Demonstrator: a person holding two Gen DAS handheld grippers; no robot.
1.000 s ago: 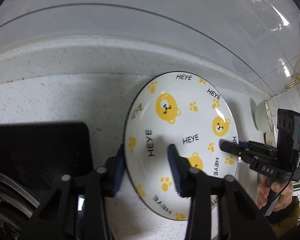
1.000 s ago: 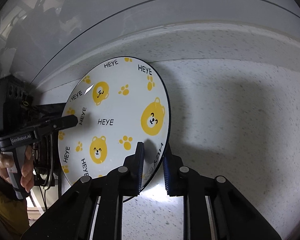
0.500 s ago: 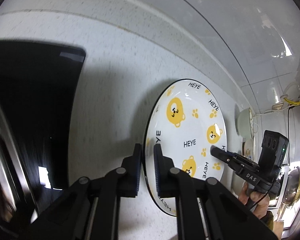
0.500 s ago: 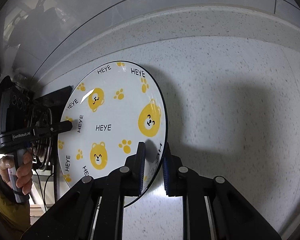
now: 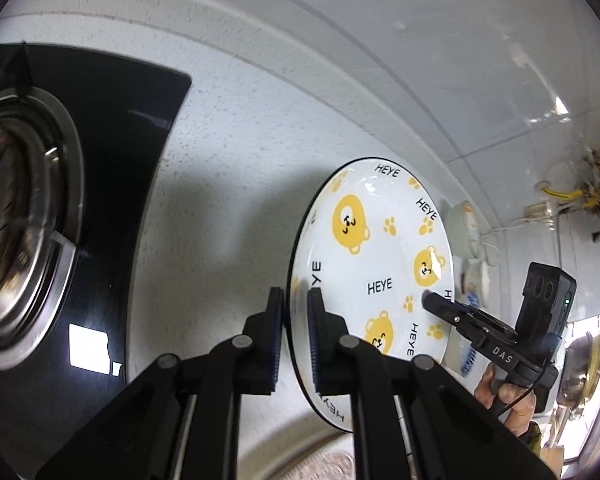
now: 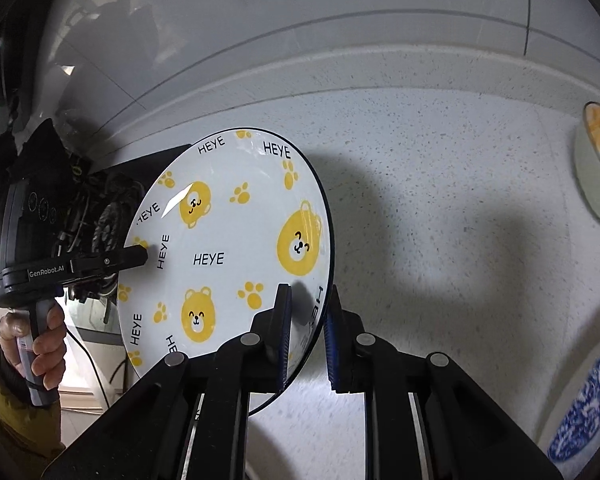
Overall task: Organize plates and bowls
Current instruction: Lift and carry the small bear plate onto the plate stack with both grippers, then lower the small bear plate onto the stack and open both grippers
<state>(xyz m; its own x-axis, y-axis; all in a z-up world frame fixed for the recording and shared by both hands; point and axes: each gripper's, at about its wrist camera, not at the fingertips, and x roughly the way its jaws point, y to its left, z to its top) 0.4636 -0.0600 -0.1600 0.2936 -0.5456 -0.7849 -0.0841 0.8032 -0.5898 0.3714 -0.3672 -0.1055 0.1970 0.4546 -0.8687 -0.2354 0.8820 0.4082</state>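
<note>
Above the speckled stone worktop (image 6: 440,184), clear of its surface, a round glossy plate (image 6: 228,248) with yellow bears and a thin dark rim hangs tilted between both tools. Left gripper (image 5: 291,344) is clamped on its left edge, right gripper (image 6: 306,332) on its right edge. Bare worktop lies beneath and behind, up to the tiled back wall (image 6: 340,20). Only the left view shows the black hob (image 5: 112,208) with its steel burner; only the right view shows a pale bowl (image 6: 596,172) and a blue-patterned dish (image 6: 588,408) at the worktop's right edge.
</note>
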